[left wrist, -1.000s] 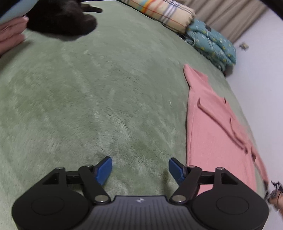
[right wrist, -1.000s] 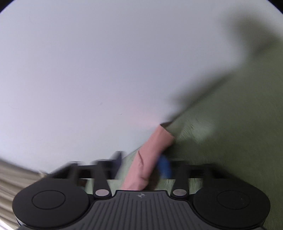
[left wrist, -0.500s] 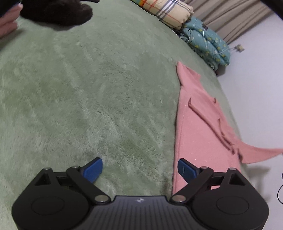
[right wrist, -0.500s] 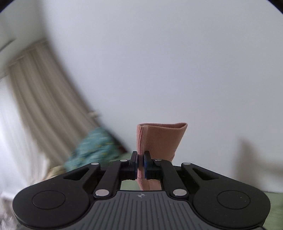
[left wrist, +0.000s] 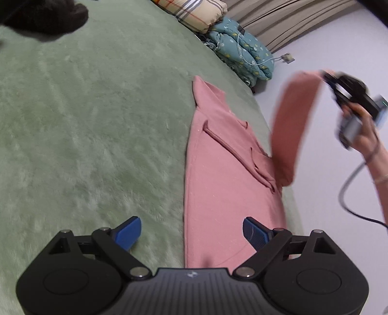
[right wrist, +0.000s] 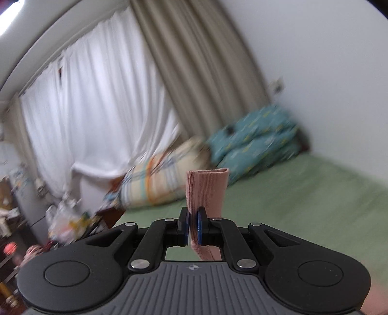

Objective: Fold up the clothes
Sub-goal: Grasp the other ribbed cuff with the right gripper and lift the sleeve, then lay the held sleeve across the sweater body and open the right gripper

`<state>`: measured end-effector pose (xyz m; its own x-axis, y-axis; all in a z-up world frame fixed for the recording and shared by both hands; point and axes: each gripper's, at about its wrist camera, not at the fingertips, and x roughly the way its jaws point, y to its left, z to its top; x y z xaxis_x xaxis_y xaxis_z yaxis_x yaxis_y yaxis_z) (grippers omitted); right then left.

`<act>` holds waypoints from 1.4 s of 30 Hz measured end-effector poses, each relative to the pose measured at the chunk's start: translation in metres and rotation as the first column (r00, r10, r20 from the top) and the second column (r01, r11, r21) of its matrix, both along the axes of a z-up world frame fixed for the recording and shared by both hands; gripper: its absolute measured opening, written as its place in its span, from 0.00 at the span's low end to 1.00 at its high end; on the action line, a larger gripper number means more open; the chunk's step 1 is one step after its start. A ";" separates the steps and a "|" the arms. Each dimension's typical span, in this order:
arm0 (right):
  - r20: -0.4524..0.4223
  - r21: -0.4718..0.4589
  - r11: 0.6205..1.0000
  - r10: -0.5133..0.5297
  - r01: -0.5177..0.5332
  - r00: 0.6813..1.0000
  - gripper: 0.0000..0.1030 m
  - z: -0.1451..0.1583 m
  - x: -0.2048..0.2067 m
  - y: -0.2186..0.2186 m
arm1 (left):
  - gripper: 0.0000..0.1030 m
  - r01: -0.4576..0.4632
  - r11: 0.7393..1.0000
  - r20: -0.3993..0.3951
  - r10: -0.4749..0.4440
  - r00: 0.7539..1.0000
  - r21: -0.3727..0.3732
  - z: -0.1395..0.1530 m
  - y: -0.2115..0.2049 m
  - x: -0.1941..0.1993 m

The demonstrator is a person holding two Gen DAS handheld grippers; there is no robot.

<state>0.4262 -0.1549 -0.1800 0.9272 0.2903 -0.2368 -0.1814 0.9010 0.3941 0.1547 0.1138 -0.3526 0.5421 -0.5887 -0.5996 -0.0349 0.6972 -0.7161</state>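
Observation:
A pink long-sleeved garment [left wrist: 218, 184] lies lengthwise on the green blanket [left wrist: 97, 126], near its right edge. My left gripper [left wrist: 191, 232] is open and empty, low over the garment's near left edge. My right gripper [right wrist: 192, 227] is shut on the pink sleeve cuff [right wrist: 206, 191], whose ribbed end sticks up past the pads. In the left wrist view the right gripper [left wrist: 326, 76] holds that sleeve [left wrist: 293, 121] lifted high to the right of the garment.
A teal quilt [left wrist: 242, 53] and a plaid pillow [left wrist: 194, 12] lie at the blanket's far end by the curtains. A black garment [left wrist: 48, 17] sits far left. A white wall runs along the right. Cluttered shelves [right wrist: 24, 230] stand beside the bed.
My right gripper has raised the pink sleeve off the bed and swung round from facing the wall to facing the curtains. My left gripper has moved right, over the garment's near edge, and opened wider.

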 end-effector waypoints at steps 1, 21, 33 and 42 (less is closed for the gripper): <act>-0.012 0.007 1.000 0.015 -0.015 1.000 0.06 -0.010 0.003 0.013 | 0.88 -0.005 1.000 -0.008 0.005 1.000 -0.008 -0.003 0.003 -0.002; -0.193 0.187 0.981 0.086 -0.050 0.977 0.06 -0.114 -0.048 0.027 | 0.88 -0.057 0.996 -0.053 0.054 0.997 -0.064 -0.020 0.028 -0.014; -0.284 0.420 0.855 -0.195 0.304 0.939 0.09 -0.185 -0.078 -0.119 | 0.88 -0.025 0.999 -0.079 0.022 0.997 -0.041 -0.026 0.013 -0.009; -0.356 0.514 0.788 -0.162 0.338 0.920 0.11 -0.227 -0.079 -0.129 | 0.88 -0.020 0.999 -0.091 0.017 0.996 -0.034 -0.026 0.016 -0.011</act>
<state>0.3470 -0.2836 -0.4071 0.9046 0.2188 -0.3658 0.2156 0.5055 0.8355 0.1442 0.1300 -0.3785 0.4975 -0.6006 -0.6260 -0.1135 0.6704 -0.7333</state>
